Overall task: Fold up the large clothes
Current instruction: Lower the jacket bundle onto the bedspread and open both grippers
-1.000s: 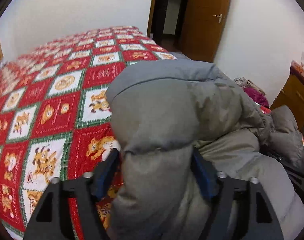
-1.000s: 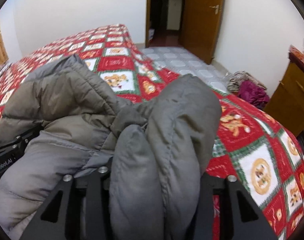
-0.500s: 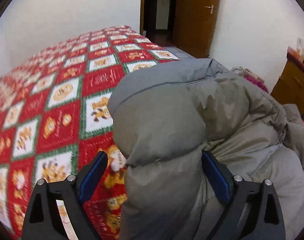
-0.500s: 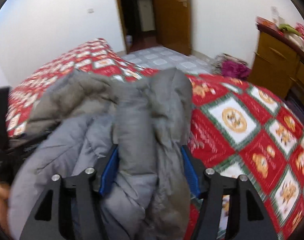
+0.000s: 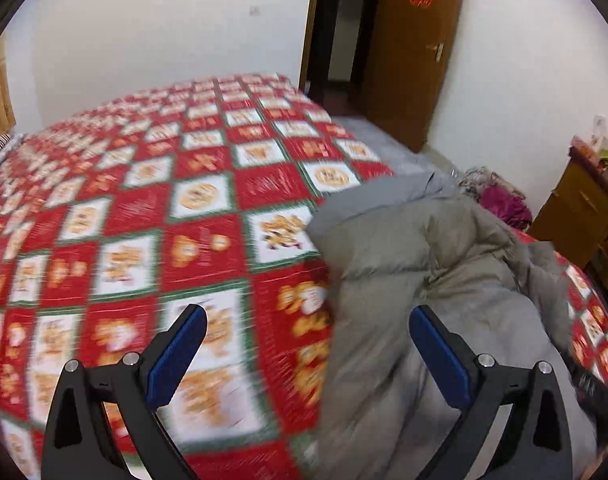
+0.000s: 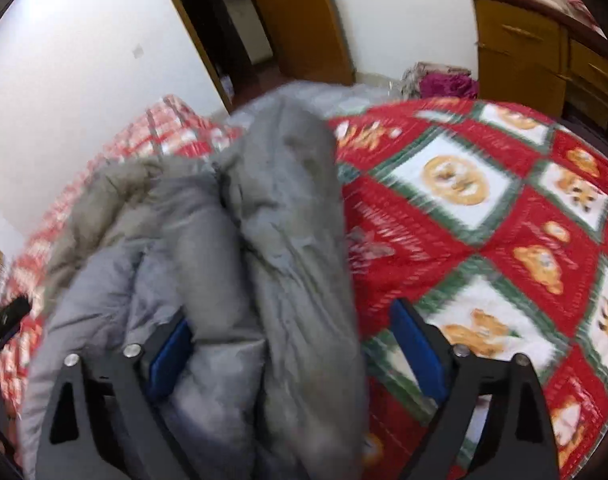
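A large grey puffer jacket lies bunched on the red, white and green patterned bedspread. My left gripper hovers above the jacket's left edge. Its jaws are opening wide, and neither blue pad presses on the fabric. In the right wrist view a thick fold of the jacket rises between the jaws of my right gripper. These jaws are opening too. The left pad is against the fabric and the right pad stands apart from it, over the bedspread. Both views are blurred by motion.
A brown door stands open beside a dark doorway at the back. A wooden cabinet stands at the right, with a heap of purple clothes on the floor. The other gripper shows black at the left edge.
Both grippers have opened and let go of the jacket folds they pinched. The left one has risen and drawn back. The right one has rolled, tilting its view.
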Motion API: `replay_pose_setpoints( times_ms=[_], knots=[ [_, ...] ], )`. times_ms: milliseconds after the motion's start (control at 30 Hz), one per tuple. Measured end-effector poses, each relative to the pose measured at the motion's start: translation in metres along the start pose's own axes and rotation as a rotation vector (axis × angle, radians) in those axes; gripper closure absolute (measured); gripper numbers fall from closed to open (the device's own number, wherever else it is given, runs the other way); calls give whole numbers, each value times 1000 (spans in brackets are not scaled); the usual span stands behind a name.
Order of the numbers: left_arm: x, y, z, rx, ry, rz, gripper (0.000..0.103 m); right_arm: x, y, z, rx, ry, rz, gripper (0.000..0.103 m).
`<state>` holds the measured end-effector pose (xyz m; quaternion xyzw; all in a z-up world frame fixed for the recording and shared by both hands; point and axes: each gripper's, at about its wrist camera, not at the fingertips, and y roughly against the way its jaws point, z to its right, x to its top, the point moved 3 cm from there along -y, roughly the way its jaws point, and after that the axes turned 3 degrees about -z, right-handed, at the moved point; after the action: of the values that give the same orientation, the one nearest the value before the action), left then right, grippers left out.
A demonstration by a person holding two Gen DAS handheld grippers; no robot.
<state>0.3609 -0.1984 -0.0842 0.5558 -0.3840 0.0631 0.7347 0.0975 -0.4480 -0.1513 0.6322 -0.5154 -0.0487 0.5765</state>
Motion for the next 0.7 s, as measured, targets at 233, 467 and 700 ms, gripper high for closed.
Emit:
replay_pose_setpoints(
  times_ms=[233,467,700],
  knots=[
    [-43,86,-17,-40,34,88,1,-30,115,29,15,-17,180,9],
    [-94,132,-7,-141,136,116,1,-63,206,12,11,102,336,8],
    [-132,186,38,-53,23,179,1,-91,266,-19,19,228,452,0]
  ],
)
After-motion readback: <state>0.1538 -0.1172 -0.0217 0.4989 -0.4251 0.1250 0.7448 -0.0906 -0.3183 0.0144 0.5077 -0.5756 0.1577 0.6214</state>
